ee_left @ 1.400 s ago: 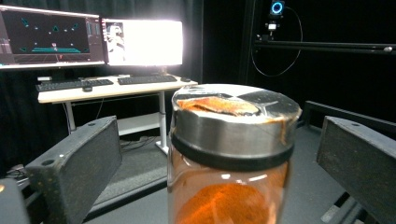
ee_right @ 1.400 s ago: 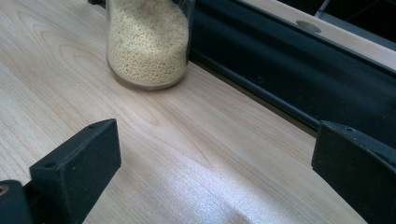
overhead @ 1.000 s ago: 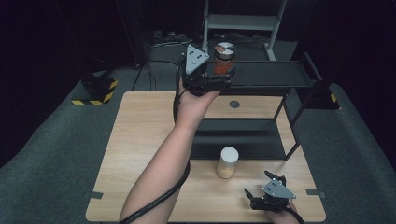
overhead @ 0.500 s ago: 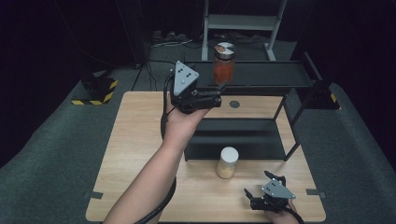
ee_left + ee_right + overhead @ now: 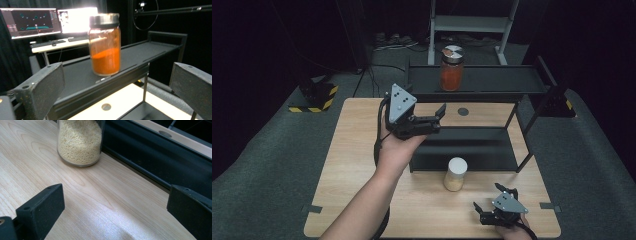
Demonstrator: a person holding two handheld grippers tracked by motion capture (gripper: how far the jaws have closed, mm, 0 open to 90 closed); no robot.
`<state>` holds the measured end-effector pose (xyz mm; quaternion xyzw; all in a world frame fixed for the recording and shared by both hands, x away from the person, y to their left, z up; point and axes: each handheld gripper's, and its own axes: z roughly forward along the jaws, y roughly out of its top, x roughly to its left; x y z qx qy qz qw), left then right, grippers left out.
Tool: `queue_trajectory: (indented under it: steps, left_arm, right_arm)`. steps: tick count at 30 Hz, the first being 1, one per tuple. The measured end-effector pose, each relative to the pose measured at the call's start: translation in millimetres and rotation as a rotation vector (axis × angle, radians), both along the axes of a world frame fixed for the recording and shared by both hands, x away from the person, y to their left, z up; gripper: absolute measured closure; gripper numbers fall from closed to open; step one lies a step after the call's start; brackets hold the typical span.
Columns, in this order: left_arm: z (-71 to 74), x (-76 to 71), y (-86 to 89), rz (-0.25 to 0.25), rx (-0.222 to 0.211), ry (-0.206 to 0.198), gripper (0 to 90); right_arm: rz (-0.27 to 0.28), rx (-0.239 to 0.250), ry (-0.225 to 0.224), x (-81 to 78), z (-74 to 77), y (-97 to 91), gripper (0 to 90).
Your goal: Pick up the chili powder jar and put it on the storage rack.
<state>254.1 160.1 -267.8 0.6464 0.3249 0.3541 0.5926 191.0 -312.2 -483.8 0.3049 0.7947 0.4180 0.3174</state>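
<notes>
The red jar point(image 5: 452, 68) stands alone on the top shelf point(image 5: 492, 80), half full of orange powder. The left gripper point(image 5: 436, 119) has let go and pulled back, jaws wide, empty. The right gripper point(image 5: 492, 210) rests wide open near the grain jar point(image 5: 455, 174).

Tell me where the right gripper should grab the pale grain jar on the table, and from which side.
Grip the grain jar across its glass body, below the white lid, with the right gripper coming in level from the table's near edge. It stands upright and round, and the black rack sits close behind it, so the near side looks freest.
</notes>
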Motion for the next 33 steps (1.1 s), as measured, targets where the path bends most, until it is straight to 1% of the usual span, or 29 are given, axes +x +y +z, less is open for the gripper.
queue_trajectory:
  steps: [2,3,6,7,8,10,11,12,15,17,25,27,28,29,30,31,32,33]
  left_arm:
    - [-3.3,-2.6,3.7,0.000,0.004,0.004,0.3]
    - [-5.8,-5.0,5.6,0.002,0.012,0.000,0.3]
    - [-7.8,-6.6,7.6,0.002,0.016,0.002,0.2]
    - [-10.4,-8.4,10.1,0.002,0.018,0.012,0.3]
    - [-10.4,-8.4,10.1,0.002,0.018,0.012,0.3]
    - [-14.2,-10.3,12.2,0.003,0.019,0.016,0.3]
    - [-18.5,-12.9,14.9,0.007,0.023,0.024,0.3]
    - [-18.5,-12.9,14.9,0.007,0.023,0.024,0.2]
    - [-26.2,-16.6,18.1,0.008,0.026,0.033,0.2]
    - [-28.2,-17.7,19.0,0.009,0.031,0.037,0.3]
    - [-50.9,-26.7,27.2,0.007,0.051,0.063,0.3]
    - [-60.8,-29.6,30.4,0.008,0.058,0.079,0.3]
    - [-60.8,-29.6,30.4,0.008,0.058,0.079,0.3]
    - [-68.4,-31.4,33.2,0.009,0.062,0.094,0.3]
    - [-68.4,-31.4,33.2,0.009,0.062,0.094,0.3]
    - [-74.8,-32.6,36.2,0.008,0.060,0.106,0.2]
    - [-74.8,-32.6,36.2,0.008,0.060,0.106,0.3]
    - [-82.2,-34.2,39.0,0.008,0.060,0.117,0.3]
  right_arm:
    - [-0.002,0.000,0.000,-0.1,0.0,0.0,0.4]
    - [-0.001,0.000,0.000,0.0,0.0,0.1,0.4]
    - [-0.001,0.000,0.001,0.0,0.1,0.2,0.4]
    - [-0.003,0.001,0.001,0.0,0.1,0.4,0.4]
    - [-0.003,0.001,0.001,0.0,0.1,0.4,0.4]
    - [-0.003,0.000,0.001,0.2,0.1,0.3,0.4]
    - [-0.003,0.000,0.002,0.2,0.2,0.4,0.4]
    - [-0.003,0.000,0.002,0.2,0.2,0.4,0.4]
    - [-0.002,-0.002,0.001,0.2,0.2,0.6,0.4]
    - [-0.002,-0.002,0.001,0.2,0.2,0.6,0.4]
    - [-0.001,-0.006,-0.001,0.0,0.2,1.1,0.4]
    - [-0.001,-0.007,-0.001,0.0,0.3,1.2,0.4]
    - [-0.001,-0.007,-0.001,0.0,0.3,1.2,0.4]
    - [-0.001,-0.008,0.000,0.0,0.3,1.3,0.4]
    - [-0.001,-0.008,0.000,0.0,0.3,1.3,0.4]
    - [-0.001,-0.008,-0.001,0.0,0.3,1.4,0.4]
    - [-0.001,-0.008,-0.001,0.0,0.3,1.4,0.4]
    - [-0.001,-0.008,-0.002,-0.1,0.2,1.4,0.4]
